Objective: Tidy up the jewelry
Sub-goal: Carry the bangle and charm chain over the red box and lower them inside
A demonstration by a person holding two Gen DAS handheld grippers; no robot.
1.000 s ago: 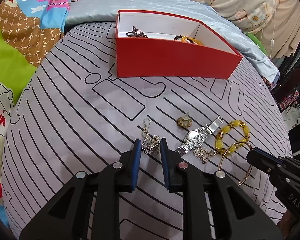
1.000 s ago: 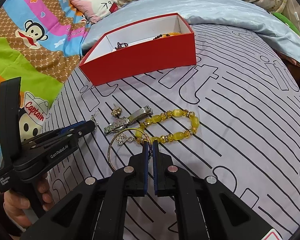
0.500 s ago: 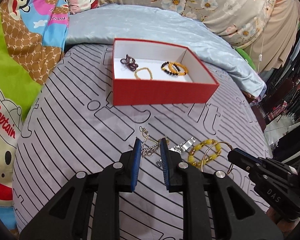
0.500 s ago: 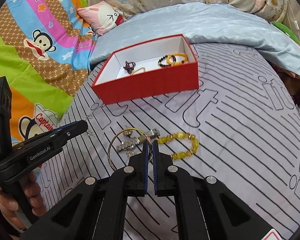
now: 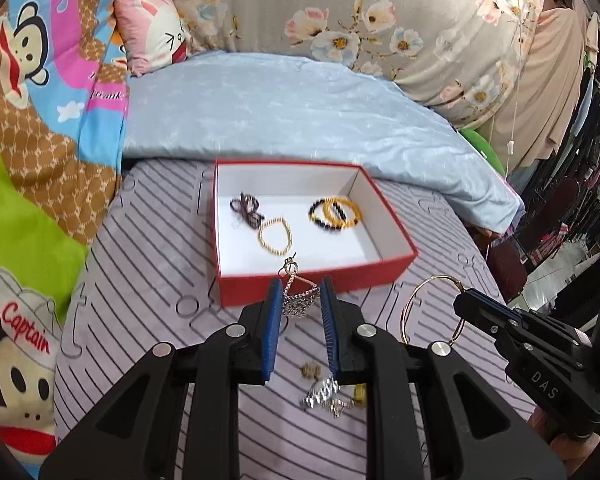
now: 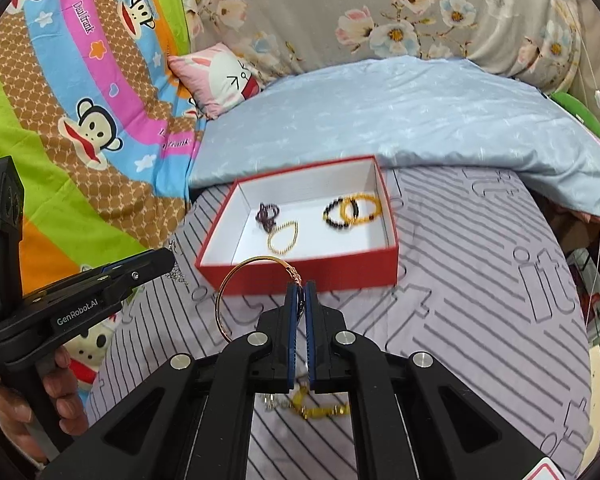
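Observation:
A red box (image 5: 388, 269) (image 6: 300, 274) with a white inside holds a dark bead bracelet (image 5: 245, 209), a gold bead bracelet (image 5: 275, 235) and a black and an amber bracelet (image 5: 334, 214). My left gripper (image 5: 299, 299) is shut on a silver rhinestone earring (image 5: 298, 299), held in the air just before the box's near wall. My right gripper (image 6: 300, 298) is shut on a thin gold bangle (image 6: 236, 286) (image 5: 416, 304), also lifted before the box. A silver watch (image 5: 320, 392), a small gold piece (image 5: 310, 369) and a yellow bead bracelet (image 6: 320, 410) lie on the mat below.
The jewelry lies on a grey striped mat (image 6: 480, 300) over a bed. A light blue quilt (image 5: 280, 108) lies behind the box. A pink pillow (image 5: 152, 32) and a cartoon blanket (image 5: 28, 160) are at the left.
Both grippers have risen from the mat and moved toward the red box, the left carrying the earring, the right carrying the gold bangle. The other pieces stayed on the mat.

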